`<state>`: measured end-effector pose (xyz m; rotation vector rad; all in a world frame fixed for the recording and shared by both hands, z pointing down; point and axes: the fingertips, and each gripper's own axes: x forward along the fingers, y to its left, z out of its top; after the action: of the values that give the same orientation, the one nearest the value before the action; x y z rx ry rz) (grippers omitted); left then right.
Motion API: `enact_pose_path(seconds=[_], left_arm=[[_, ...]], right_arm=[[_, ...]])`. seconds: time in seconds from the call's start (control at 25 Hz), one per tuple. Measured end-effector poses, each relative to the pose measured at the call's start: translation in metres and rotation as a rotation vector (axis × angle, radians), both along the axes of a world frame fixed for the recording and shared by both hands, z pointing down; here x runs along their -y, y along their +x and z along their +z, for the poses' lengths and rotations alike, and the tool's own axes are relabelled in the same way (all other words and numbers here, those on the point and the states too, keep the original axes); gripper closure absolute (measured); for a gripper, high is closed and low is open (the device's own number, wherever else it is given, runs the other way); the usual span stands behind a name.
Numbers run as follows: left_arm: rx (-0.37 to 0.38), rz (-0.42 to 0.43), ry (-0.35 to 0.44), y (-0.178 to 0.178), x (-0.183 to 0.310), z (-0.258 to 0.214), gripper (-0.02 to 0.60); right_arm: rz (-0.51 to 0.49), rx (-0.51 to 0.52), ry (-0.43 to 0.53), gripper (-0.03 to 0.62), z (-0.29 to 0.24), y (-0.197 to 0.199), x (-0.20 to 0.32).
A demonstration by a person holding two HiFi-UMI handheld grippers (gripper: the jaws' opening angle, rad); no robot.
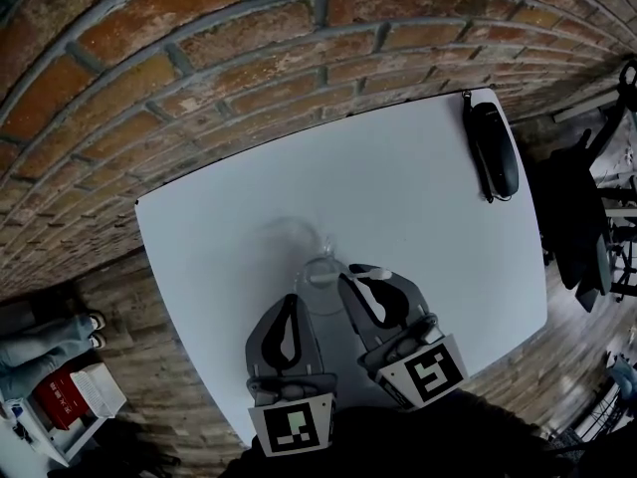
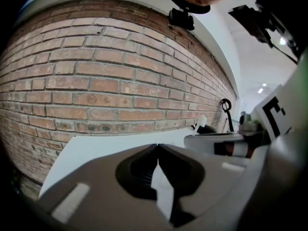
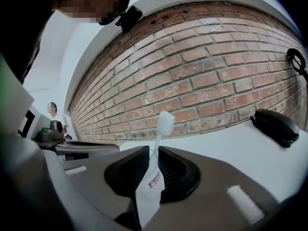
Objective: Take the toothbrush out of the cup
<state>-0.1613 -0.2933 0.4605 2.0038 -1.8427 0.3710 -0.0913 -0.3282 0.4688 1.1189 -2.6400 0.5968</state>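
White tabletop (image 1: pixel 398 197) set against a brick wall (image 2: pixel 120 81). Clear cup (image 1: pixel 320 285) stands near the front edge, just ahead of both grippers and between their lines. Right gripper (image 3: pixel 154 147): fingers drawn in close on a white toothbrush (image 3: pixel 154 177), one dark ribbed pad on each side of its neck, so the brush is gripped. It stands nearly upright, leaning slightly. The bristle head is uppermost and clear above the fingertips, seen against the bricks. The broad handle with a small red mark runs down between the fingers towards the camera. Head view puts these fingers at the right side of the cup's rim. The cup is too clear and too crowded there to tell whether the handle's lower end is inside it. Left gripper (image 2: pixel 156 146): fingers brought together, tips meeting, nothing caught between them; only a pale wedge of tabletop shows through the gap behind the tips. It sits low, just left of the cup, and contact with the glass cannot be made out. From the left gripper view the bristle head pokes up above the right gripper, close by on the right. Black case (image 1: pixel 493 147) lies at the far right corner of the tabletop, well apart from the cup.
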Motion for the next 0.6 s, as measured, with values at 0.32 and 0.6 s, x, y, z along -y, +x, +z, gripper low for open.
enact_pose_path(seconds=[0.32, 0.6], left_arm=[[0.001, -0.012, 0.035, -0.002, -0.005, -0.013, 0.572], [0.001, -0.021, 0.072, -0.004, -0.014, -0.03, 0.572]], right_arm=[[0.007, 0.0, 0.043, 0.546, -0.016, 0.003, -0.001], [-0.011, 0.006, 0.119, 0.548, -0.041, 0.0, -0.007]])
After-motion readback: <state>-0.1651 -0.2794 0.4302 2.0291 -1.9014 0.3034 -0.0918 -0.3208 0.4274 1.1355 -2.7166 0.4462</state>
